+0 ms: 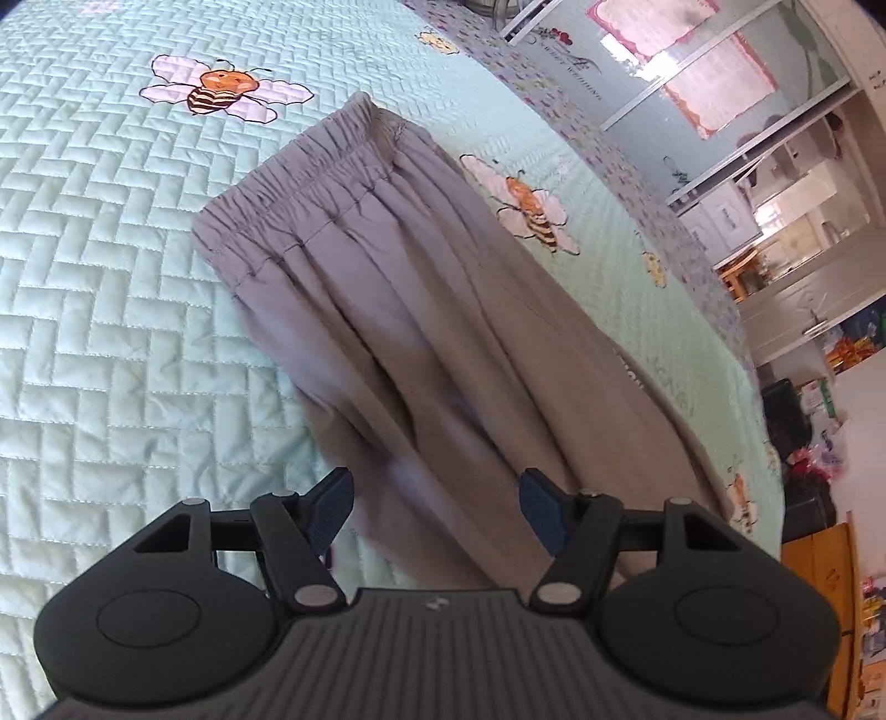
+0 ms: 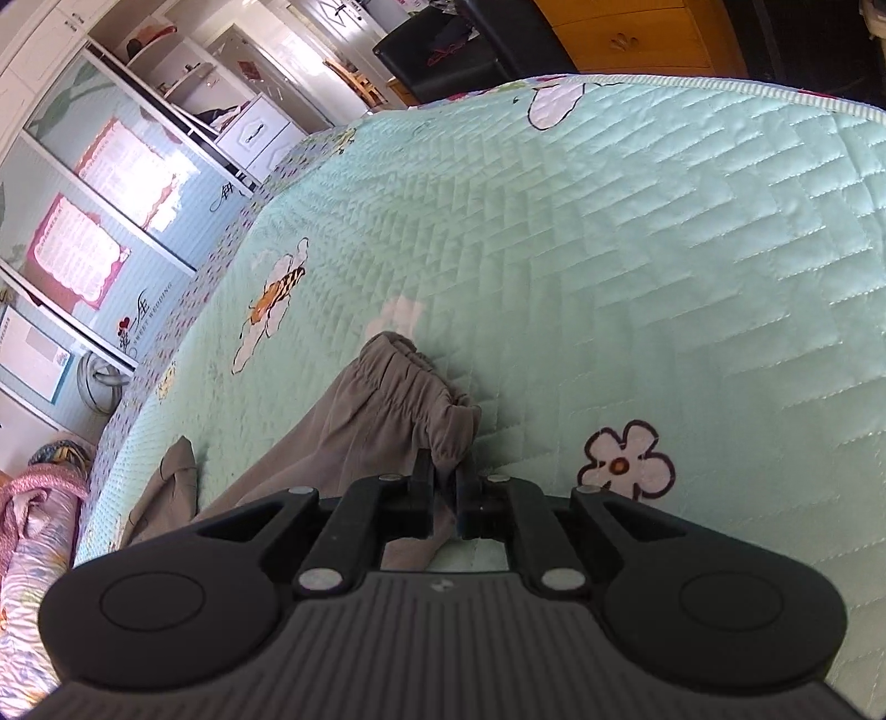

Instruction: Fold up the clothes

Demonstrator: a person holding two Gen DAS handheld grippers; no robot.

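Grey-brown trousers (image 1: 398, 288) lie lengthwise on a mint quilted bedspread (image 1: 111, 277), their gathered elastic waistband (image 1: 299, 183) at the far end in the left wrist view. My left gripper (image 1: 437, 493) hovers open just over the cloth, blue pads wide apart on either side of a trouser leg and not pressing it. In the right wrist view my right gripper (image 2: 443, 476) is shut on a corner of the waistband (image 2: 410, 387), which bunches up just past the fingertips. The rest of the trousers (image 2: 332, 443) trails back to the left over the bedspread (image 2: 609, 249).
Bee and flower patches dot the quilt, such as a flower (image 2: 626, 459). The bed's edge runs along a wardrobe with glass doors (image 2: 111, 183). A black chair (image 2: 437, 61) and a wooden cabinet (image 2: 637, 33) stand beyond the bed. Pink bedding (image 2: 33, 526) lies at the left.
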